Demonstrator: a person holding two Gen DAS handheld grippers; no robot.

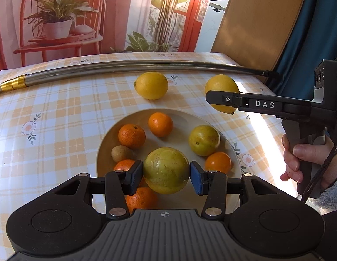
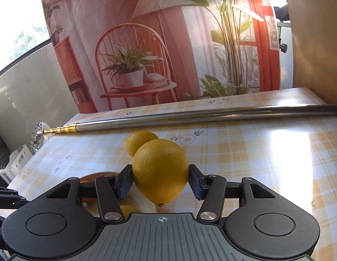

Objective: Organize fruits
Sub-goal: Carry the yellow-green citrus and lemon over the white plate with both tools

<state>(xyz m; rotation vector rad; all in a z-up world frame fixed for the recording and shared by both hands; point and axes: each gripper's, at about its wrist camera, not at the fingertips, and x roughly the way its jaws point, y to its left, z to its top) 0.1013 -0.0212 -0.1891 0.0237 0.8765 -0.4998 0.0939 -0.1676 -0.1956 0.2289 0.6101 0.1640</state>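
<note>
1. Your left gripper (image 1: 166,170): pads pinch a yellow-green round fruit (image 1: 166,170) from both sides, held over the near part of the plate (image 1: 103,150).
2. Your right gripper (image 2: 160,181): pads clamp a lemon (image 2: 160,170), lifted above the checked tablecloth (image 2: 255,163) just beyond the plate's right rim.
3. Plate contents: tangerines (image 1: 131,136), one kiwi (image 1: 121,154), one greenish citrus (image 1: 203,140).
4. Second lemon (image 1: 151,85): loose on the cloth, behind the plate.
5. Metal pole (image 1: 124,69): lying across the far side.

Green-yellow fruit (image 1: 166,170) over bowl (image 1: 105,150); lemon (image 2: 160,170) lifted, both clamped.
</note>
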